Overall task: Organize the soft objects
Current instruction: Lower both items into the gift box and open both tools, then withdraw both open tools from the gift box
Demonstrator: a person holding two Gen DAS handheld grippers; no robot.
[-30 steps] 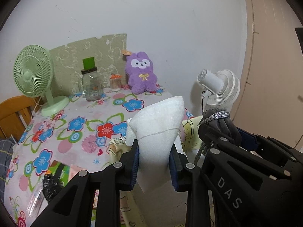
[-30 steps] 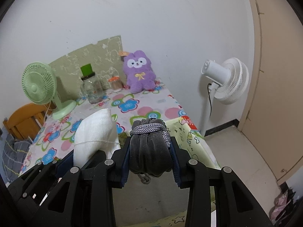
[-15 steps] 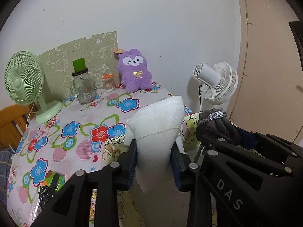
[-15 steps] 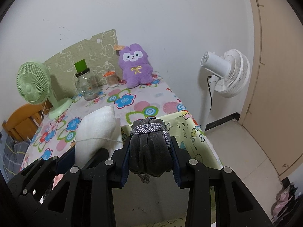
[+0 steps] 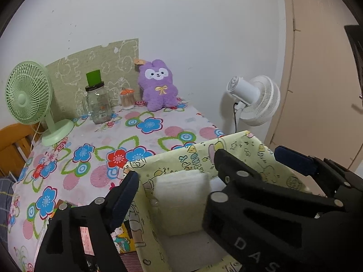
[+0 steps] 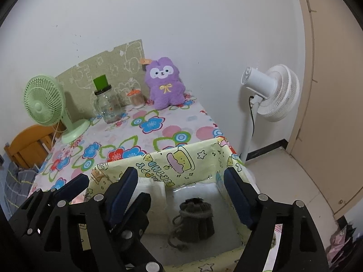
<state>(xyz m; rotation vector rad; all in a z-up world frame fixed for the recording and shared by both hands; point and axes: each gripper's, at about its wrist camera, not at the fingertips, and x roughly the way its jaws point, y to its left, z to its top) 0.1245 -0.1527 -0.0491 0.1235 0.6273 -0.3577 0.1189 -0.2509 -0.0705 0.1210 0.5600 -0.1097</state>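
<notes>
Pouch: a dark grey drawstring pouch (image 6: 197, 222) stands on the floor of the bin, gathered mouth up, long axis about upright; its cord trails down to the front left on the bin floor.
Pad: a white folded pad (image 5: 182, 201) stands on its lower edge inside the same bin, long axis upright, broad face toward the left wrist camera; it sits against the far wall, to the left of the pouch.
Pad and pouch: apart, not touching, as far as the right wrist view shows.
Bin: a yellow cartoon-print bin (image 6: 181, 158), open at the top, grey inside, holds the pad and the pouch only.
Left gripper: the left gripper (image 5: 175, 170) is above the pad with its jaws opening; the pad is below and between the fingers, and no pad presses on it.
Right gripper: the right gripper (image 6: 180, 181) is above the pouch with its jaws opening; the pouch is well below the fingers, free of them.
Table: the bin stands at the near right corner of a table with a flowered cloth (image 5: 102, 140).
Jar: a glass jar (image 5: 97, 104) with a green cap stands near the back; whether it holds anything I cannot tell.
Small pot: an orange-lidded pot (image 5: 127, 99) of thin sticks, just right of the jar.
Plush: a purple plush (image 5: 158, 88) sits upright against the wall.
Fans: a green fan (image 5: 29, 99) on the table's left; a white fan (image 5: 256, 99) on the floor at right.
</notes>
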